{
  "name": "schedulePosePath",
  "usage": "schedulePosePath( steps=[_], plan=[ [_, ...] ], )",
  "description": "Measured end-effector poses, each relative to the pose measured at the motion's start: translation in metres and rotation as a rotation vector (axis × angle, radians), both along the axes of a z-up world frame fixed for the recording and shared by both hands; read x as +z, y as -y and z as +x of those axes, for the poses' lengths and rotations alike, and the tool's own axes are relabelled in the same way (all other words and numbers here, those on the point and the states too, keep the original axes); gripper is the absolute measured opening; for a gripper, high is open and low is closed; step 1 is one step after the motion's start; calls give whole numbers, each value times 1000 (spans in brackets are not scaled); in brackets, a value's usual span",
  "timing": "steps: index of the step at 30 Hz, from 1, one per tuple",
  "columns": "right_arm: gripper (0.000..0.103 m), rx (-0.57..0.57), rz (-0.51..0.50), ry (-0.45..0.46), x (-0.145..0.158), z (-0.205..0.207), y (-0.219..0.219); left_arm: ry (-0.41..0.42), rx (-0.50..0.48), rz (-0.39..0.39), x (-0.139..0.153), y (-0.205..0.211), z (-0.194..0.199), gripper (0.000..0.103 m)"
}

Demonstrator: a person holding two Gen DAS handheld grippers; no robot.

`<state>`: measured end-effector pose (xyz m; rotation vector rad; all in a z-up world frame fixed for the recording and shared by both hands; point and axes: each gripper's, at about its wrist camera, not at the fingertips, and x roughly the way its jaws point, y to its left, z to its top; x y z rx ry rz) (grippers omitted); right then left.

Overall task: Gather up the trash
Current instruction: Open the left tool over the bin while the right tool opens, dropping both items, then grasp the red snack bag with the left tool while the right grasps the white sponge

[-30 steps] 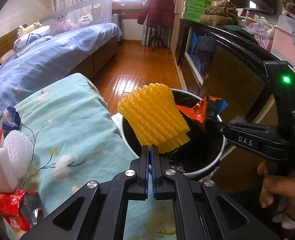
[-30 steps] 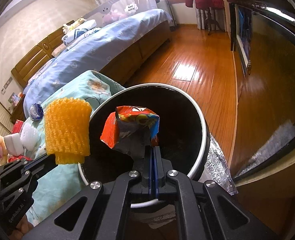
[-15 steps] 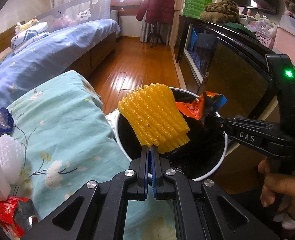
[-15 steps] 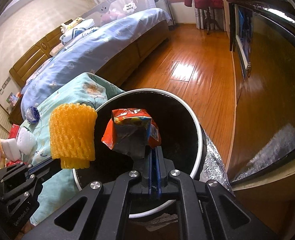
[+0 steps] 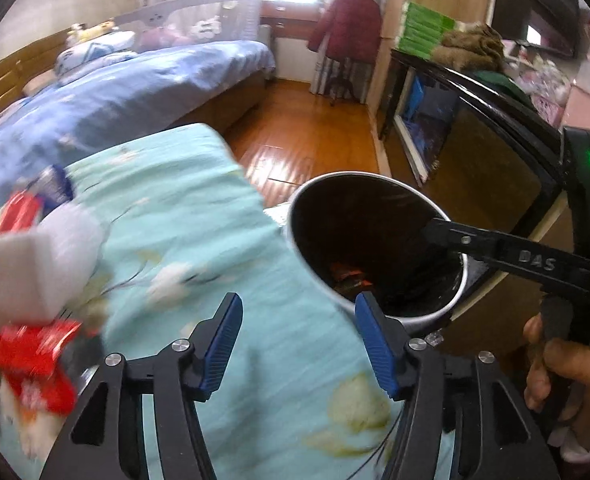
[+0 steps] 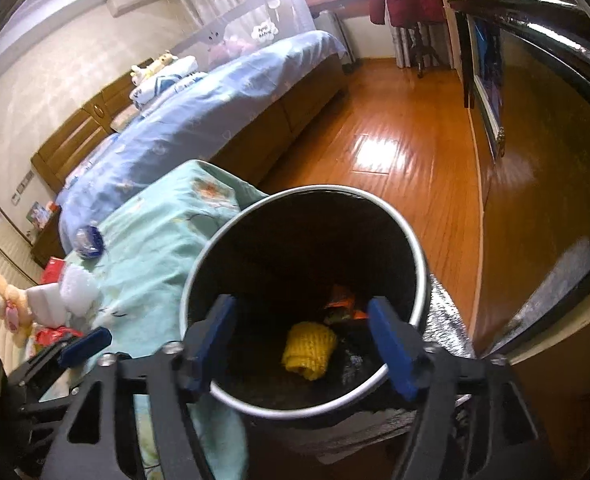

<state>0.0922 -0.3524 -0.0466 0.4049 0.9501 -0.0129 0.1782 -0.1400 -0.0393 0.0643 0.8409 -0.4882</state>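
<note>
The round black bin (image 6: 199, 280) with a silver rim stands beside the teal floral cover (image 5: 215, 208); the bin also shows in the left wrist view (image 5: 295, 216). The yellow foam net (image 6: 310, 350) and the orange snack wrapper (image 6: 341, 304) lie at the bin's bottom; the wrapper also shows in the left wrist view (image 5: 349, 274). My right gripper (image 6: 301, 344) is open and empty over the bin mouth. My left gripper (image 5: 297, 340) is open and empty over the cover at the bin's near rim. Red wrappers (image 5: 35, 356), white foam pieces (image 5: 27, 264) and a blue wrapper (image 6: 89, 242) lie on the cover.
A bed with a blue quilt (image 6: 215, 120) runs along the left. The wooden floor (image 6: 395, 152) lies beyond the bin. A dark glass cabinet (image 5: 475, 152) stands on the right. A teddy bear (image 6: 3, 300) sits at the far left. A red coat (image 5: 349, 20) hangs at the back.
Both grippers have opened. The yellow foam net and the orange wrapper have dropped into the bin. The left gripper has swung left toward the cover.
</note>
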Motion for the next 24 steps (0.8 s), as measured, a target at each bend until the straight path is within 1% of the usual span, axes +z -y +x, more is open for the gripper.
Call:
schedulePosePath(
  steps=[3,13,18,24],
  plan=[
    [80,10,10,5,1,-7,-15,2,37,-21,0,-21,-16,59],
    [80,80,85,40,5,-27,-66,43,145,-30,5,-79,-68,60],
    [80,147,101,55,8,-32,-96,31,222,-44,4,-107,-87,60],
    [80,226,117,59,7,-35,-131,28,291,-55,8,-128,-108,60]
  ],
)
